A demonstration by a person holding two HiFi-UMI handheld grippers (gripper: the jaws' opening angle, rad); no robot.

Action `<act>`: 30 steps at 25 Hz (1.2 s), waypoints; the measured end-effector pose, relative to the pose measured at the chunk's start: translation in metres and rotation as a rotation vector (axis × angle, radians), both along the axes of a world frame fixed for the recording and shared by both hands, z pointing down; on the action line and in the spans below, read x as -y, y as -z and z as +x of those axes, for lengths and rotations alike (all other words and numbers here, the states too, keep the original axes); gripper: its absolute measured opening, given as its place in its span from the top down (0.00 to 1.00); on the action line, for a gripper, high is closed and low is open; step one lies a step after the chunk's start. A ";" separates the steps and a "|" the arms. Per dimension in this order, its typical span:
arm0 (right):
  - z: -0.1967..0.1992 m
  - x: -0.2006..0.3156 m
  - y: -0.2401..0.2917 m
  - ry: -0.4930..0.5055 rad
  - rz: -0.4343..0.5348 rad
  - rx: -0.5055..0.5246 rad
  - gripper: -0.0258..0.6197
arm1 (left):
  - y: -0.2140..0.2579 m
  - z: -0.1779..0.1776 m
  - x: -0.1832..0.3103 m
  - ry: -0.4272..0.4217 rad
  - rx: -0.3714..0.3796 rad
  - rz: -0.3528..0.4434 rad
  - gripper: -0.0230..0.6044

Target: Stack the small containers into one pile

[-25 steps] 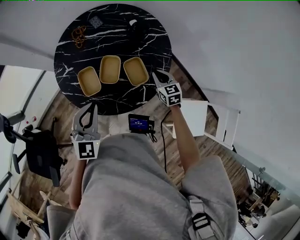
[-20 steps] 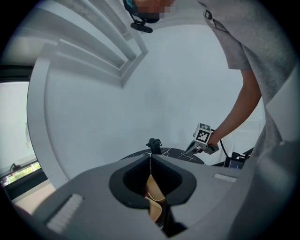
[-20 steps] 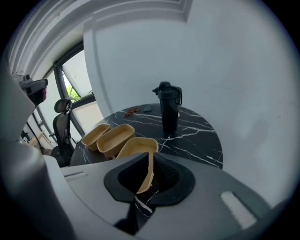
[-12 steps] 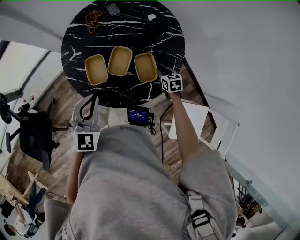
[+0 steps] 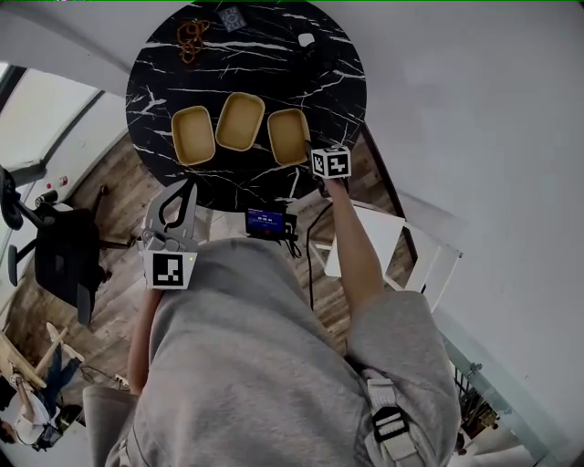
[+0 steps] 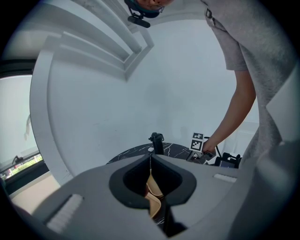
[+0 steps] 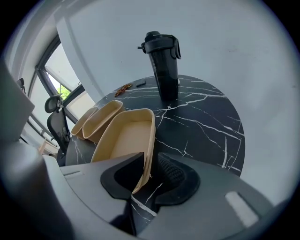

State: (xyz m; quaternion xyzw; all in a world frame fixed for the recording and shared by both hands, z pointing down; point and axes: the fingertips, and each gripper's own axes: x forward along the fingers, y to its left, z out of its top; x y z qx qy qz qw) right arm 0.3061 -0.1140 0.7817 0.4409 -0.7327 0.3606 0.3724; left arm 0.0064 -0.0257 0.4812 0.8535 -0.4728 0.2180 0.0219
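Three tan containers lie side by side on the round black marble table (image 5: 338,82): left (image 5: 193,135), middle (image 5: 241,120), right (image 5: 288,136). My right gripper (image 5: 317,167) points steeply down at the right container's (image 7: 125,140) near right corner. Its jaws have just been opening and stand open (image 7: 149,174). The container's side wall runs between them, one jaw inside and one outside. My left gripper (image 5: 186,188) is shut and empty, held off the table's front left edge. In the left gripper view its closed jaws (image 6: 151,161) point toward the table (image 6: 136,152).
A tall black bottle (image 7: 162,65) stands on the table beyond the containers. A brown twisted item (image 5: 192,35), a small square piece (image 5: 234,18) and a small white thing (image 5: 307,40) lie at the far edge. An office chair (image 5: 64,264) and a white stand (image 5: 370,237) flank the table.
My right gripper has dropped from above the table down to the right container's near corner, tipped downward, and its jaws have opened. The left gripper has barely shifted.
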 end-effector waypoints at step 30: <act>-0.007 -0.039 0.012 -0.378 -0.076 0.183 0.93 | 0.010 -0.031 0.026 -0.069 -0.039 0.025 0.96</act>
